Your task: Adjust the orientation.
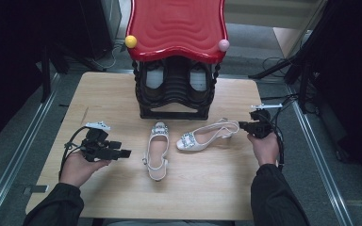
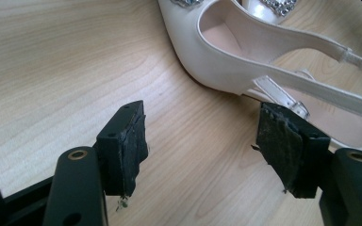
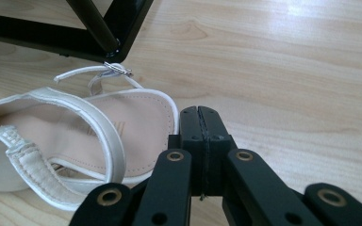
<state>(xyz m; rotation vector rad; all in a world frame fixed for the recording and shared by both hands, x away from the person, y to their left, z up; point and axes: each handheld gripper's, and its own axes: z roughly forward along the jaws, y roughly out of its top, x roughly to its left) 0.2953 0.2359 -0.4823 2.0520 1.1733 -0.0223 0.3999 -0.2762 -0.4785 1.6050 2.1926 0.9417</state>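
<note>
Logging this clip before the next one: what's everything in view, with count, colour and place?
Shoes: 2, white with jewelled buckles; one mid-table, toe toward the rack, the other to its right, on its side.
Shoe rack: 1, black, red wavy top, far table edge; something pale inside, unclear.
Knobs: 2, yellow, pink, on the top's corners.
Table: 1, light wood.
Left gripper: black, fingers open, left of shoes.
Right gripper: black, fingers shut, empty, by the right shoe's heel.

We've got a light wood table (image 1: 217, 183) on grey floor (image 1: 19, 136), metal rails (image 1: 14, 155) both sides, dark curtains (image 1: 9, 56) L & R, cables (image 1: 273, 63) at back.
</note>
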